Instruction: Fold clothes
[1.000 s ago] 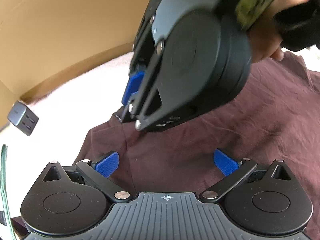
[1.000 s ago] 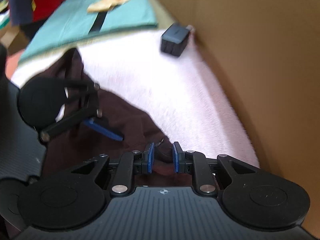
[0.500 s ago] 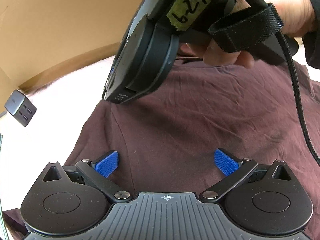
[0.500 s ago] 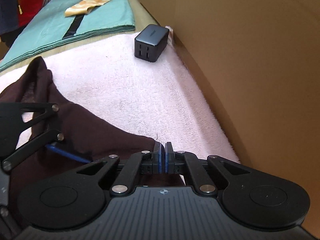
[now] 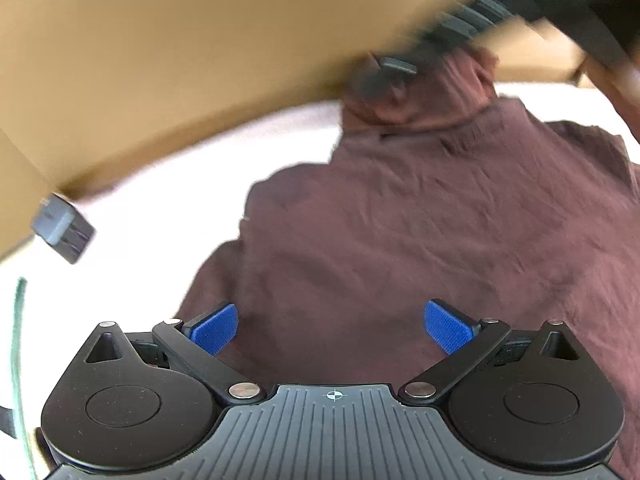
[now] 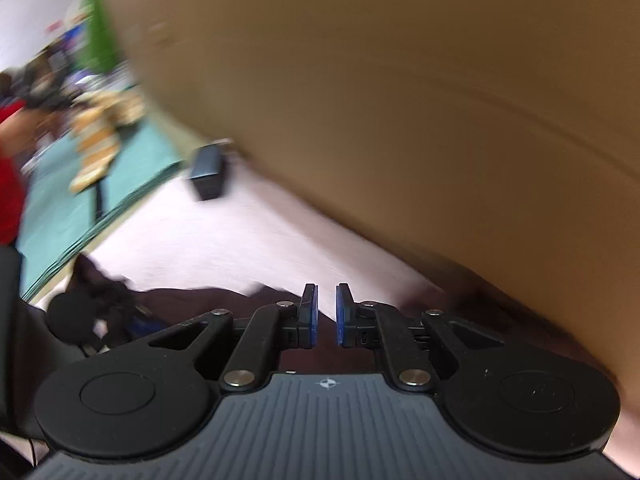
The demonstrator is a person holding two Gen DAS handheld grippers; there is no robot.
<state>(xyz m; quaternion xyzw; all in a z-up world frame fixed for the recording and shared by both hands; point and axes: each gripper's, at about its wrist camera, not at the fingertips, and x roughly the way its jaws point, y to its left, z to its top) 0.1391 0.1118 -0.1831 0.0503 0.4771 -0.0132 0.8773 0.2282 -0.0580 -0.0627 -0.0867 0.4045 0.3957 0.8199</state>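
Note:
A maroon garment (image 5: 420,232) lies spread on the pale fleece cover (image 5: 160,208). My left gripper (image 5: 331,326) hovers open over its near part, with nothing between the blue pads (image 5: 214,328). At the far side, a corner of the cloth is bunched into a raised peak just under my blurred right gripper (image 5: 394,68). In the right wrist view, the right gripper (image 6: 325,312) shows its pads a narrow gap apart. No cloth is visible between them, and the garment (image 6: 192,300) lies just below.
A tall cardboard wall (image 5: 200,60) borders the fleece on the far side. A dark charger block (image 5: 64,232) sits beside it. A teal cloth (image 6: 60,208) with striped fabric lies beyond the fleece. A person in red (image 6: 8,184) is at the left edge.
My right gripper has swung up and away to the far side, drawing the garment's corner into a peak. Its pads, shut half a second ago, have parted slightly. The left gripper stays open.

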